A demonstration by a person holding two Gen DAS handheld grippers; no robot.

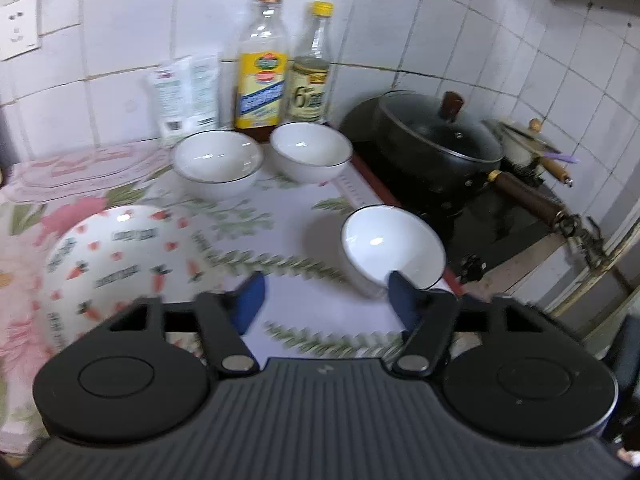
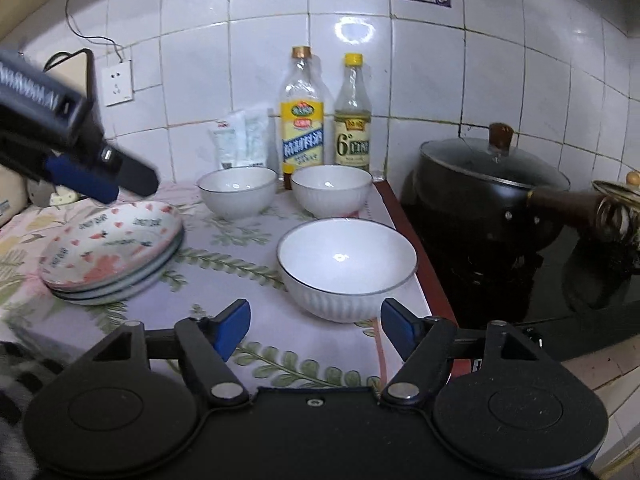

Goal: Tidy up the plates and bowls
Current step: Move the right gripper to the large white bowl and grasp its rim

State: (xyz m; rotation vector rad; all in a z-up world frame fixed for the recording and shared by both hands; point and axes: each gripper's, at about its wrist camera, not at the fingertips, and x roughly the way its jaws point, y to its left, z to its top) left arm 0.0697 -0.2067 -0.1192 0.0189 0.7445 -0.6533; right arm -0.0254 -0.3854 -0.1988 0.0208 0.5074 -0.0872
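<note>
Left wrist view: left claw (image 1: 326, 300) has its jaws spread wide, nothing between the blue pads, hanging over bare floral counter (image 1: 304, 200). Carrot-print plate (image 1: 116, 256) just left of it, toward the counter's left side. Near bowl (image 1: 392, 246), white with a dark rim, ahead-right, close to the counter's right edge by the red trim. Two more white bowls at the back edge: back-left bowl (image 1: 218, 160) and back-right bowl (image 1: 310, 152), side by side, whether they touch is unclear, in front of the oil bottle (image 1: 262, 64) and vinegar bottle (image 1: 314, 68). Black lidded pot (image 1: 436, 136) on the stove beyond the right edge.

Right wrist view: right claw (image 2: 316, 326) is also wide apart and empty, lined up with the near bowl (image 2: 346, 264), which sits just past the tips. Plates sit as a stack (image 2: 116, 248) near the left edge, the left claw (image 2: 100, 184) above it.

Likely step: take the near bowl and nest it into a back bowl. Best to straddle the rim wall with one pad inside and one outside, close firmly, and lift straight up before travelling.

Room: open counter between the stack and the bowls, a good lane. Right edge is tight, with the pot handle (image 2: 568, 204) near. Bottles crowd the back edge, so lower gently.
</note>
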